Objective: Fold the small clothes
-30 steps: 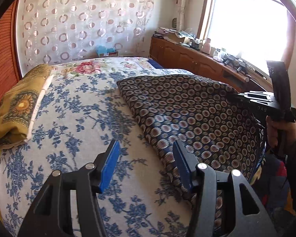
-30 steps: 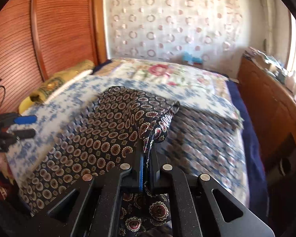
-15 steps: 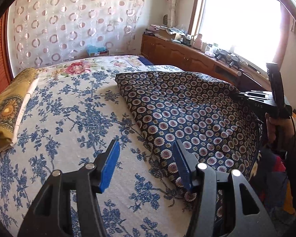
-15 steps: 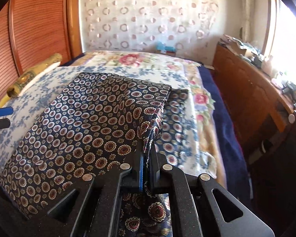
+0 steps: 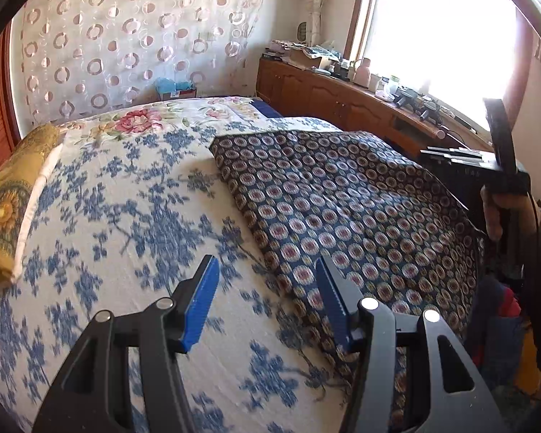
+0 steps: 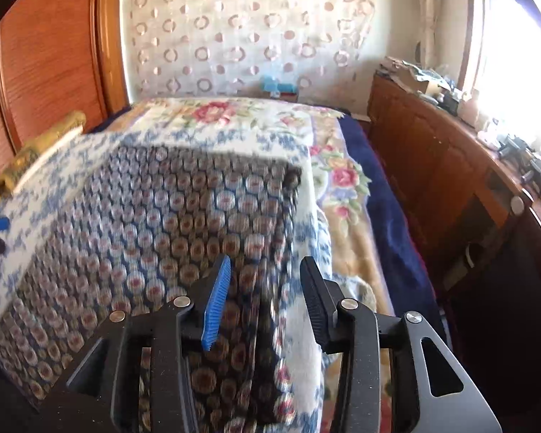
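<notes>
Both grippers hover over the bed. No writing is legible. Right gripper [image 6: 265, 281], jaws opening, has the dark medallion-print garment [image 6: 169, 223] beneath, pads clear of it. Left gripper [image 5: 267, 288] gapes empty beside the garment's edge. Garment lies flat on the blue-floral bedspread [image 5: 119, 216]; beyond, circle-patterned curtain [image 5: 133, 36], wooden cabinets [image 6: 432, 166].

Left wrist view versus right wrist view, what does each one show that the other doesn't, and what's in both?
Only the left wrist view shows the person's hand holding the right hand-held gripper.

Only the right wrist view shows that gripper's jaws opening, the patterned cloth loose between them.

Both show the cloth, the floral bedspread, the yellow pillow and the wooden cabinet.
</notes>
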The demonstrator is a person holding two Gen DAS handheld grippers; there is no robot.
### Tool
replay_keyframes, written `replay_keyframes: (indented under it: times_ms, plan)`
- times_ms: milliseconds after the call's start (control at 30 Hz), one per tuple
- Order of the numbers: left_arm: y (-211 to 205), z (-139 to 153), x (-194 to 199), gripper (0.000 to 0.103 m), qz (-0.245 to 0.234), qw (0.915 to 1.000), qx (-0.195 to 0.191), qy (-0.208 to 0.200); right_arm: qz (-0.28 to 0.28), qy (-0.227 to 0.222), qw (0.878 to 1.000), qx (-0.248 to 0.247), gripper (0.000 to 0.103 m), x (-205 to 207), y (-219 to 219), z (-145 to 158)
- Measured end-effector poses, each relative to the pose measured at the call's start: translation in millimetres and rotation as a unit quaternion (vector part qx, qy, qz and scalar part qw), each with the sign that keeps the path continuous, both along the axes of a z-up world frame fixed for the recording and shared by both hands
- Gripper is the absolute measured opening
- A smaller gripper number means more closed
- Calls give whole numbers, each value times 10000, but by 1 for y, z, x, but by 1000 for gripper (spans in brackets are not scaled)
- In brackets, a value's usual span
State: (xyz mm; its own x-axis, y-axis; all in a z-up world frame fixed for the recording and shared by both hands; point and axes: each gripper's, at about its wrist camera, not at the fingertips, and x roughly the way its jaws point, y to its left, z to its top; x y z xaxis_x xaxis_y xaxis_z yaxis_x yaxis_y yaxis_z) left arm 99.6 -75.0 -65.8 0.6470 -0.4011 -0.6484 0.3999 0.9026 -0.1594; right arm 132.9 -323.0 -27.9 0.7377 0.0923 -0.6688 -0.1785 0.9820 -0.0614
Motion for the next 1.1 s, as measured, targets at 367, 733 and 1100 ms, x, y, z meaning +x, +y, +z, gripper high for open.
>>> replay_keyframes:
  times_ms: [367, 733, 1100]
  plan:
    - [-14, 10, 65, 55, -29, 9997, 235, -2, 132, 604, 9981, 48, 40, 112, -2, -18]
    - [-30, -10, 133, 55, -60, 9988, 371, 321, 531, 222, 9981, 232, 0, 118, -10, -24]
    - [-39, -21, 184, 55, -102, 9981, 314, 522, 162, 404, 9990, 44, 33, 139, -23, -34]
